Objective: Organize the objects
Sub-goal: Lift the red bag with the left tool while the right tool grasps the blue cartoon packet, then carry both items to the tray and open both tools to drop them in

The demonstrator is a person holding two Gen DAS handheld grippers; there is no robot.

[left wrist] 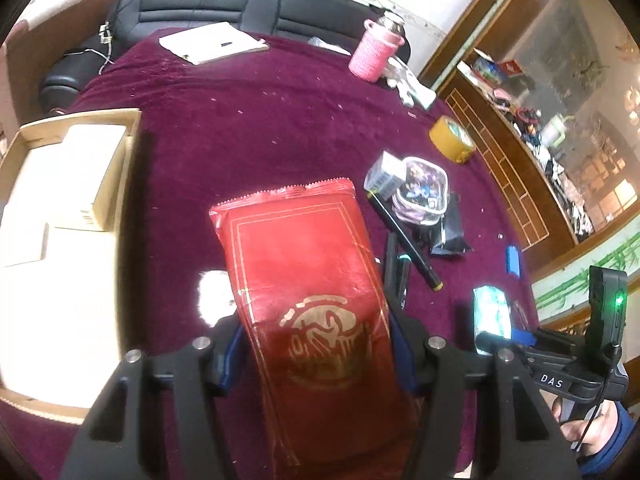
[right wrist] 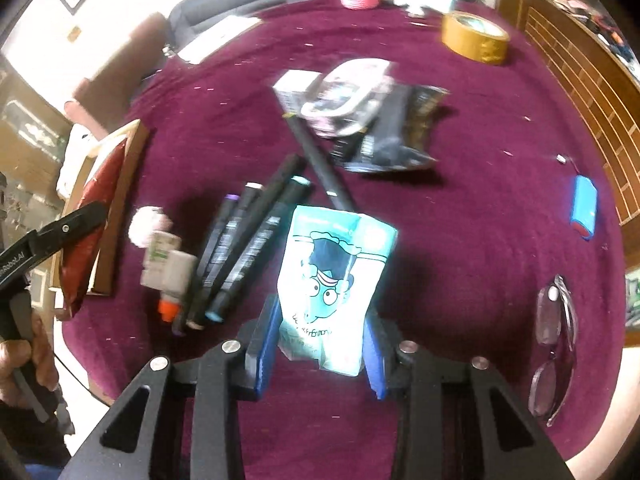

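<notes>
My left gripper is shut on a red foil packet with a gold emblem, holding it above the maroon cloth. A wooden tray with white boxes lies to its left. My right gripper is shut on a teal packet printed with a cartoon face, its blue pads pressing on both sides. The teal packet also shows at the right of the left wrist view. In the right wrist view the red packet hangs over the tray at the far left.
Several markers and a small glue bottle lie left of the teal packet. A clear pouch, black packet, tape roll, blue cell and glasses are scattered around. A pink-sleeved bottle stands at the back.
</notes>
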